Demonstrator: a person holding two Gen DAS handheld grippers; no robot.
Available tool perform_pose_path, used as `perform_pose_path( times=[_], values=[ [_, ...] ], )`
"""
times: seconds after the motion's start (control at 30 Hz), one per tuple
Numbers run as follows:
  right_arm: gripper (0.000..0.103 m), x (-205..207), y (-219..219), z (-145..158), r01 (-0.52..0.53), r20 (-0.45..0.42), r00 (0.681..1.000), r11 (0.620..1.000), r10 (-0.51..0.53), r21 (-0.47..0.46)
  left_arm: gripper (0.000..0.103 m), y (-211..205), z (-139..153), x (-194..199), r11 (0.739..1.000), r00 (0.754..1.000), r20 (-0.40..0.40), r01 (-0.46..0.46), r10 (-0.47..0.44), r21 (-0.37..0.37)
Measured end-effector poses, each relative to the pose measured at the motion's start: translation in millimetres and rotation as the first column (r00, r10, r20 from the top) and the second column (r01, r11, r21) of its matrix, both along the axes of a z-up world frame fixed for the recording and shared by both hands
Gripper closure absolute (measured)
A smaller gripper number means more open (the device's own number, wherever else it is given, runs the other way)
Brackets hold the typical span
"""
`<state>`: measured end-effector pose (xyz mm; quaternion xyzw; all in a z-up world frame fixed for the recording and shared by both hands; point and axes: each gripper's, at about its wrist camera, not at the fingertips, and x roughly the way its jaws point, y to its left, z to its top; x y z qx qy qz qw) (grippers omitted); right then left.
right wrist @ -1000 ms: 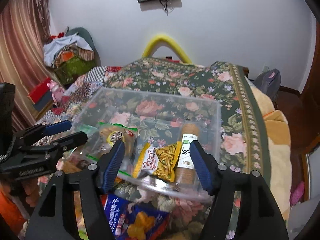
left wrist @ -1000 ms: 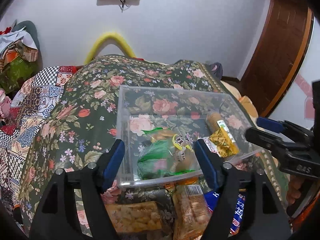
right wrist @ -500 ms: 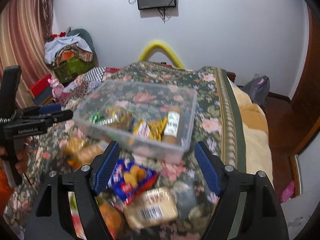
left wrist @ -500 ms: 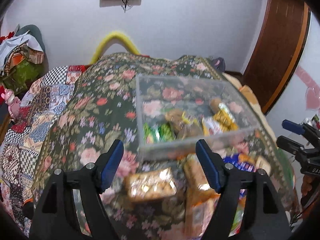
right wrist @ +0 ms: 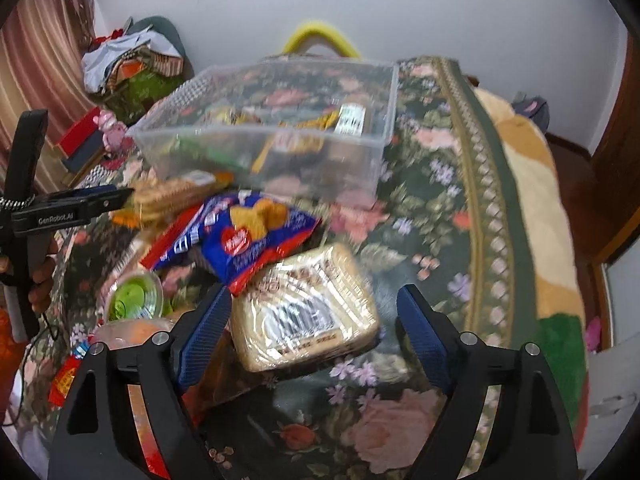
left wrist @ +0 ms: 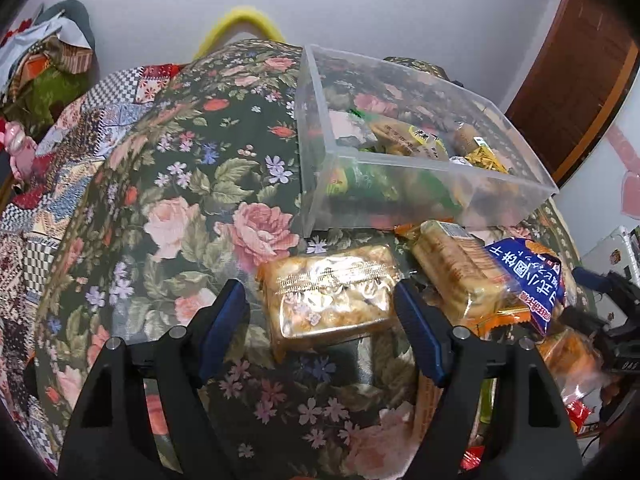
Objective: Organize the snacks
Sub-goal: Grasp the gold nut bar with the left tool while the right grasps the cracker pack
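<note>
1. Plainly, the snacks were split: some already lay inside the clear rectangular plastic bin (left wrist: 420, 184), while a heap of loose packets lay on the dark floral bedspread (left wrist: 192, 184) against the bin's near wall.
2. A clear-wrapped pack of golden puffed biscuits with a gold band (left wrist: 332, 296) lay just in front of the bin's near left corner, between the blue pads of the left gripper (left wrist: 322, 320).
3. The left gripper's jaws stood wide and had just been opening; the pads did not press the pack.
4. A square clear-wrapped block of pale crackers with a barcode label (right wrist: 308, 312) lay toward the heap's right side, partly under a blue and red crisp bag (right wrist: 248, 236).
5. The right gripper (right wrist: 308, 332) straddled that block, jaws wide and likewise just opening, pads clear of the wrapper.
6. A long pack of orange-wrapped biscuits (left wrist: 460, 276) lay beside the gold-banded pack, and a green-lidded cup (right wrist: 136, 292) sat at the heap's left.
7. By my reading, the step in hand was the reach for two fresh packets.
8. Next, each gripper would need to settle lower around its pack, close gently on the slippery wrap, then lift over the bin's near wall.
</note>
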<state>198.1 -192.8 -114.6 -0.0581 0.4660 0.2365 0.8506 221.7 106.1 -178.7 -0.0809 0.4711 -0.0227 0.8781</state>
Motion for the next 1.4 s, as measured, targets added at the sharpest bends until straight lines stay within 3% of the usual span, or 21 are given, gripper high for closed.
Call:
perform_pose_path(
  times=[0.17, 0.33, 0.5, 0.53, 0.63, 0.73, 1.07, 1.4],
  values=[
    [0.013, -3, 2, -7, -0.011, -0.023, 1.0, 1.0, 0.011, 0.006, 0.02, -1, -3, 8, 1.0, 1.0, 0.013, 0.002, -0.002, 0.0],
    [0.011, 1, -1, -15, 0.009, -0.055, 0.998, 0.999, -0.007, 0.043, 0.019, -6, -16, 20, 1.0, 1.0, -0.021, 0.009, -0.009, 0.005],
    [0.013, 0, 0, -18, 0.032, -0.053, 0.998, 0.999, -0.03, 0.044, 0.019, -1, -25, 23, 0.999, 0.999, -0.035, -0.009, 0.008, -0.034],
    [0.018, 0, -1, -18, 0.029, -0.052, 0.998, 0.998, -0.027, 0.05, 0.019, 0, -25, 23, 0.999, 0.999, -0.033, -0.012, 0.011, -0.037],
    [0.02, -1, -2, -16, 0.038, -0.037, 0.999, 0.998, -0.037, 0.048, 0.028, 0, -24, 20, 0.999, 1.0, -0.016, -0.003, 0.003, -0.032],
    [0.021, -3, -5, -14, 0.055, -0.022, 0.998, 0.998, -0.054, 0.043, 0.029, -2, -21, 13, 1.0, 1.0, -0.003, 0.01, -0.01, -0.009],
    [0.022, -1, -30, 1, 0.132, 0.034, 0.991, 0.991, -0.133, 0.031, 0.03, -1, 10, -7, 1.0, 0.997, 0.073, 0.003, -0.005, 0.025],
    [0.022, 9, -33, 47, 0.142, 0.144, 0.978, 0.986, -0.153, 0.084, 0.03, -5, 66, -7, 0.999, 0.979, 0.205, 0.001, -0.011, 0.046]
  ],
)
